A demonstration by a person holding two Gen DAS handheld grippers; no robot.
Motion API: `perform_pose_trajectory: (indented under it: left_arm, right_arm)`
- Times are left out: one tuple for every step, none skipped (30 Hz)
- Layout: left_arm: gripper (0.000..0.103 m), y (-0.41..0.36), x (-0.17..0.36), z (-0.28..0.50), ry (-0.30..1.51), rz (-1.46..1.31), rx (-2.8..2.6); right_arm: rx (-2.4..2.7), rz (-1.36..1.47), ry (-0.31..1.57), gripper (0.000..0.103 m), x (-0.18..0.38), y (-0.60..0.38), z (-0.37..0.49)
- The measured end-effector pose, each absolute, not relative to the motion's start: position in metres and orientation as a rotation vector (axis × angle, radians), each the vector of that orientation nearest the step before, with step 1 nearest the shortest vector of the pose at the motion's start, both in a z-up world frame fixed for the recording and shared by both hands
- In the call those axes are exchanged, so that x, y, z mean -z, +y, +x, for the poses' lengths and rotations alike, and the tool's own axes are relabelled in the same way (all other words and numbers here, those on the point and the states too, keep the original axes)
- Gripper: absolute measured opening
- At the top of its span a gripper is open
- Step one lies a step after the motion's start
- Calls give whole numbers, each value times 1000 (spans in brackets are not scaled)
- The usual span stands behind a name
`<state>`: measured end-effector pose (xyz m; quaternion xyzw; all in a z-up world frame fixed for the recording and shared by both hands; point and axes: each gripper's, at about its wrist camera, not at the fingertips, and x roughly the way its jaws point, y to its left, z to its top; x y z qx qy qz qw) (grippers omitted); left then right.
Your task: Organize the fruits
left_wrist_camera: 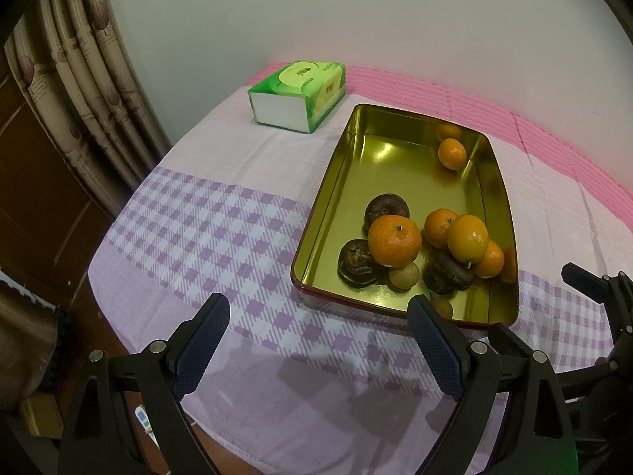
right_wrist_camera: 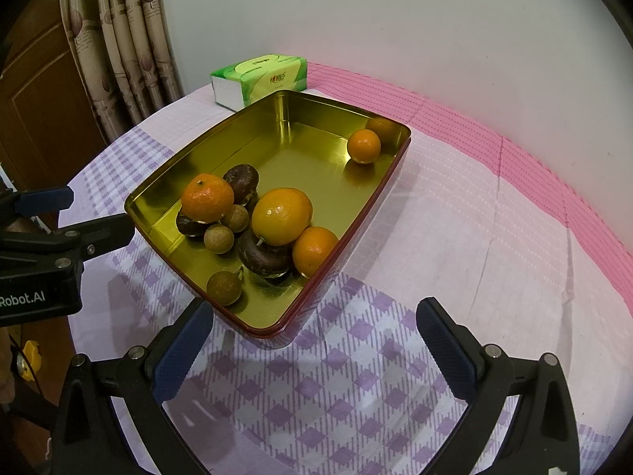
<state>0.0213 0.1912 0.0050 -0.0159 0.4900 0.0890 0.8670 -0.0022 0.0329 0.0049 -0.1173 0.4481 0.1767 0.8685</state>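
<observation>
A gold tin tray [left_wrist_camera: 316,213] [right_wrist_camera: 198,150] lies on the checked cloth and holds the fruit. Near its front end, oranges [left_wrist_camera: 394,241] [right_wrist_camera: 281,215], dark brown fruits [left_wrist_camera: 356,263] [right_wrist_camera: 263,255] and small tan round fruits [left_wrist_camera: 403,275] [right_wrist_camera: 224,287] are heaped together. One orange [left_wrist_camera: 452,153] [right_wrist_camera: 364,145] sits alone in the far right corner. My left gripper [left_wrist_camera: 318,340] [right_wrist_camera: 101,209] hovers open at the tray's near left corner, with nothing between its fingers. My right gripper [right_wrist_camera: 316,350] [left_wrist_camera: 532,299] is open and empty too, in front of the tray's near end.
A green tissue pack [left_wrist_camera: 300,91] [right_wrist_camera: 261,75] stands behind the tray near the wall. A curtain [left_wrist_camera: 91,79] and a wooden door [left_wrist_camera: 39,198] are at the left, beyond the table's edge. Bare cloth [right_wrist_camera: 455,217] lies right of the tray.
</observation>
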Motion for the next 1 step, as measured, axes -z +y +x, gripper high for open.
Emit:
perform_pose_trajectory:
  left_arm:
    - [91, 191, -5, 21, 1027, -34, -186]
  right_arm:
    - [-371, -244, 937, 102, -5, 33, -3]
